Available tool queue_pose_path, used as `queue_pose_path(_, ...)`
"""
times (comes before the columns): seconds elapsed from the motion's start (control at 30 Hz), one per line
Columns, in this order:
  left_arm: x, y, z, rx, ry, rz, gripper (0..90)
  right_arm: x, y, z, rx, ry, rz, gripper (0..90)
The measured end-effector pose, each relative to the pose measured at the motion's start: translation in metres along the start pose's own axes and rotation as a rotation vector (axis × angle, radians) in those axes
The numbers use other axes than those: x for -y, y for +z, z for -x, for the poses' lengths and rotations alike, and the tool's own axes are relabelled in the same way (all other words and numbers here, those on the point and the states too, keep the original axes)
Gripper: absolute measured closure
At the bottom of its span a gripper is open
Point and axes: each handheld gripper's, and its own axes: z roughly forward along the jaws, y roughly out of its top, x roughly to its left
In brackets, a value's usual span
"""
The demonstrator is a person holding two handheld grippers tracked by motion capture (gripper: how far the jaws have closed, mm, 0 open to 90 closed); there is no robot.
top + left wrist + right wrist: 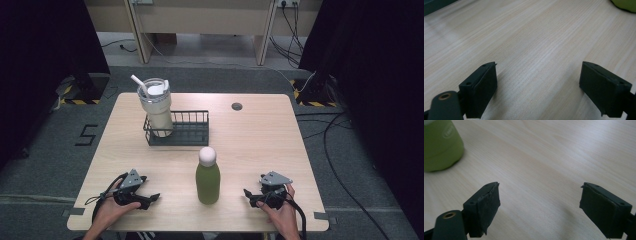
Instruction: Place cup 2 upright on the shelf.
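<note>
In the high view, the green bottle (207, 178) with its pale round cap stands upright near the front of the wooden table (260, 135), between the two grippers and touching neither. The left gripper (150, 198) rests on the table at about 9 o'clock from the bottle, held by the person's left hand (111, 210). The right gripper (248, 194) lies at about 3 o'clock from the bottle, held by the right hand (280, 214). At 11 o'clock from the bottle a black wire basket (187, 131) holds a cream tumbler (156, 107) with a straw, which stands upright in the basket's left end.

In the left gripper view, the jaws stand wide apart with only bare table wood between them. A small green part of the bottle (625, 4) shows at about 1 o'clock.

In the right gripper view, the jaws are also spread wide over bare wood, holding nothing. The bottle's base (441, 145) stands on the table at about 10 o'clock, well apart from the jaws.
</note>
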Motion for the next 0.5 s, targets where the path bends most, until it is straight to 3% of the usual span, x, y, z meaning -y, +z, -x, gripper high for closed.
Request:
queue_pose_path(0.2,0.000,0.000,0.000,0.002,0.002,0.000,13.9,-0.006,-0.010,-0.013,-0.027,-0.026,0.057,15.8)
queue_pose_path(0.5,0.000,0.000,0.000,0.002,0.003,0.000,13.9,-0.014,-0.019,-0.027,-0.103,-0.053,0.140,15.3)
